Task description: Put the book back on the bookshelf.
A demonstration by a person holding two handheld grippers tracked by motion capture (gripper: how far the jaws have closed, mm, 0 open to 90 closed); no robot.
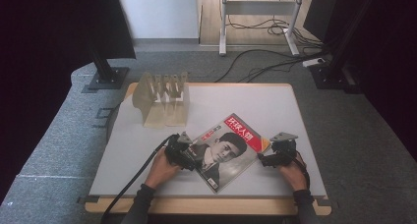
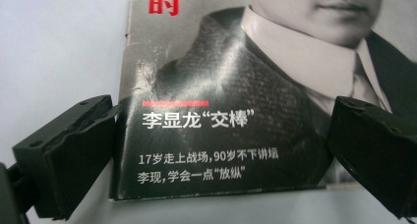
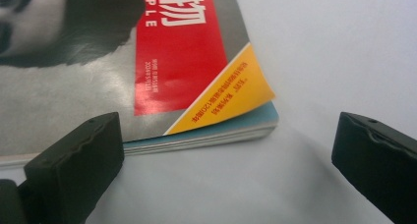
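Nearby, both released grippers flank the magazine (image 1: pixel 227 152); a seemingly wooden rack (image 1: pixel 162 99) stands behind.

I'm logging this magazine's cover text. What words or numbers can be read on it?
All on the magazine cover:
"时", red, left gripper view
"李显龙“交棒”"
"17岁走上战场,90岁不下讲坛"
"李现,学会一点“放纵”"
"OPLE" in white on the red title block, right gripper view; the large white characters there are cut off
Small print on the red block and orange corner: too small to read
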